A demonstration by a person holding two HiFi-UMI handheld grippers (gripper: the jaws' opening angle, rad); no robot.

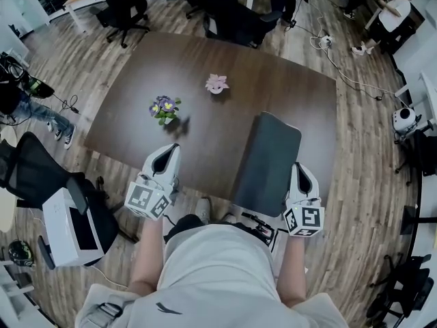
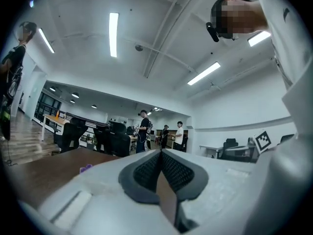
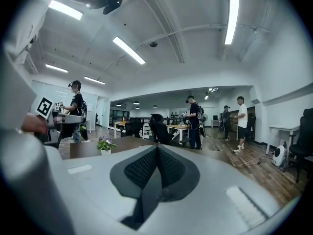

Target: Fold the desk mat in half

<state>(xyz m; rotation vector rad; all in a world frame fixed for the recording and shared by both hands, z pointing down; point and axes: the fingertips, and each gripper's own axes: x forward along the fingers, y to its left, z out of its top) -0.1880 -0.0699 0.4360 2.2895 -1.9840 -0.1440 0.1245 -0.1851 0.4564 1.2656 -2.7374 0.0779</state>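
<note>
Brown tabletop (image 1: 212, 139) seen from above. Dark grey desk mat (image 1: 270, 159) lies flat as long narrow strip on right side, near end reaching tabletop's near edge. Right claw (image 1: 300, 169) just beside mat's near right corner, closed, empty. Left claw (image 1: 166, 157) well apart from mat, over near edge, closed, empty. Purple potted flower (image 1: 164, 108) and pink flower (image 1: 217, 83) stand farther back.

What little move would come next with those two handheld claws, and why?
Probably open the right gripper and ease it toward the desk mat beside it: both it and the left gripper are shut on nothing, and the mat lies untouched on the table.
</note>
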